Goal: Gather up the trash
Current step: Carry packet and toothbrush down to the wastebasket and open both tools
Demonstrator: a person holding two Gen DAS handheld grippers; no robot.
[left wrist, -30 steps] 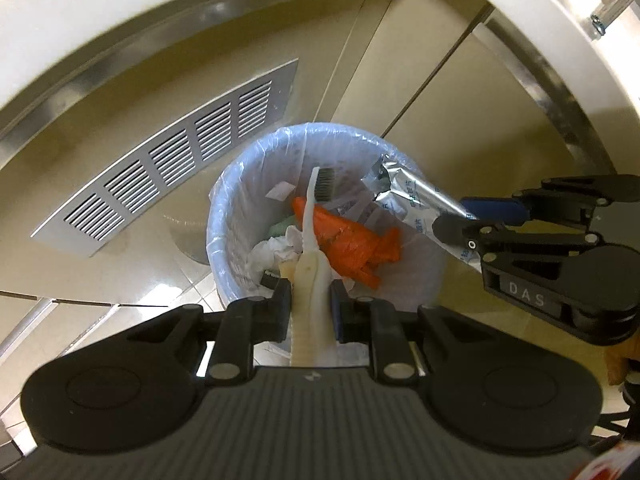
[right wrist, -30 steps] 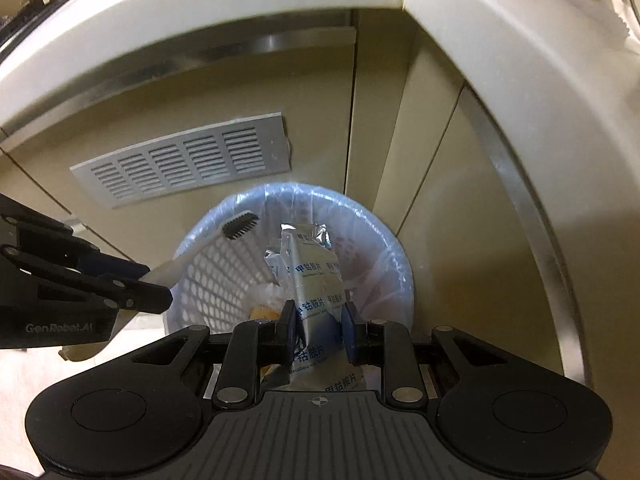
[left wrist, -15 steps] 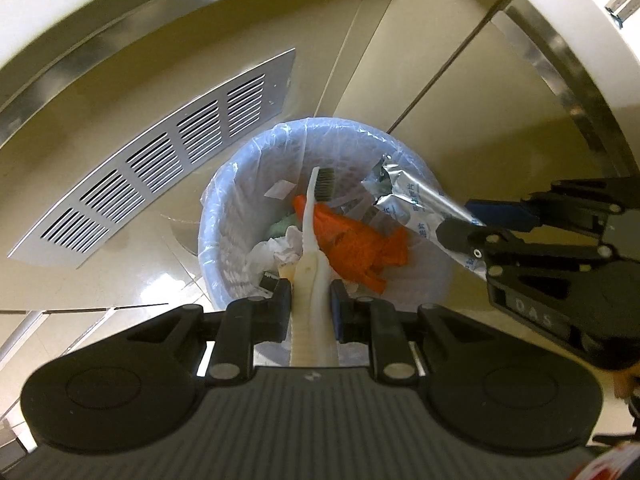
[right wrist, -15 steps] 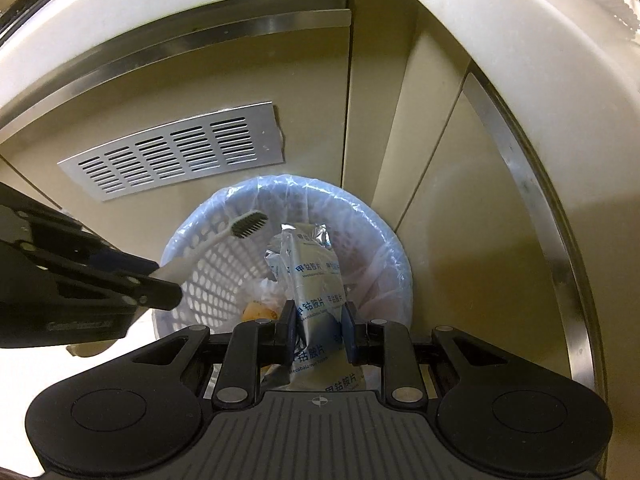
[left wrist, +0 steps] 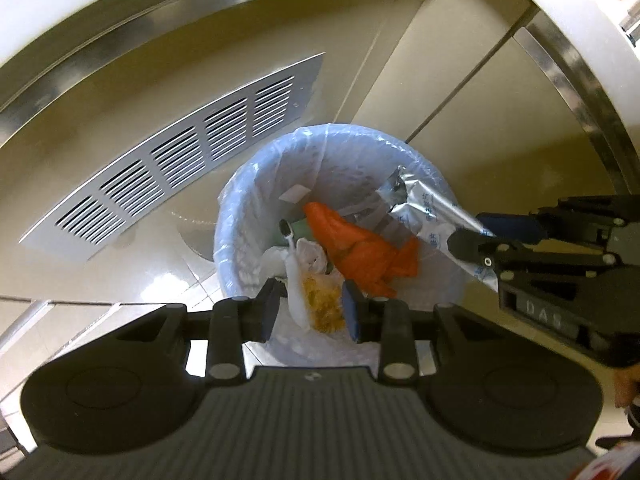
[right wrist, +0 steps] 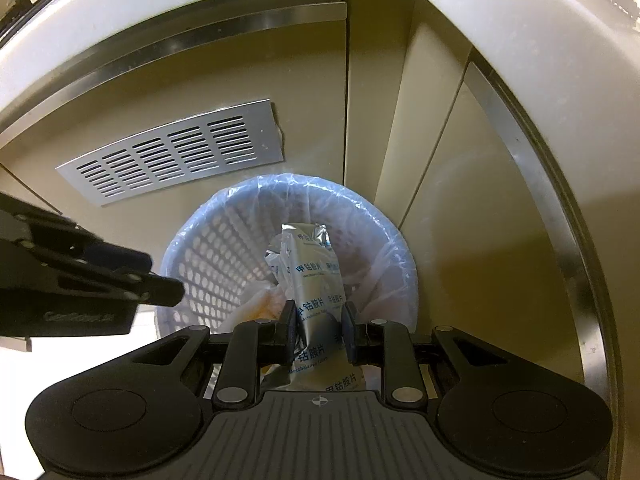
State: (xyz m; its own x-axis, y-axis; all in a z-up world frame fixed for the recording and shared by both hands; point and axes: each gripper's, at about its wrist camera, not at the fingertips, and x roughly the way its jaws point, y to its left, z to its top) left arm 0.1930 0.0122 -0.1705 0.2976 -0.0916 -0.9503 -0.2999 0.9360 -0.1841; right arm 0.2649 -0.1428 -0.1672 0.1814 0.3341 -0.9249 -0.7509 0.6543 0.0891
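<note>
Left wrist view: left gripper (left wrist: 309, 307) hangs over the lined wastebasket (left wrist: 240, 216), jaws opening, pads off the white toothbrush (left wrist: 294, 264), which looks to be dropping onto the orange wrapper (left wrist: 360, 246) and tissues, hard to say.

Right wrist view: right gripper (right wrist: 319, 330) clamped on a silver pill sachet (right wrist: 316, 276) above the same wastebasket.

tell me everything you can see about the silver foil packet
The foil packet is a crinkled, shiny silver sachet printed with blue Chinese characters, its top end torn open and ragged. The right gripper pinches its lower part between both pads, holding it over the lined bin, torn end pointing down into the opening. In the left wrist view it reaches over the bin's rim. Its bottom end is hidden.
</note>
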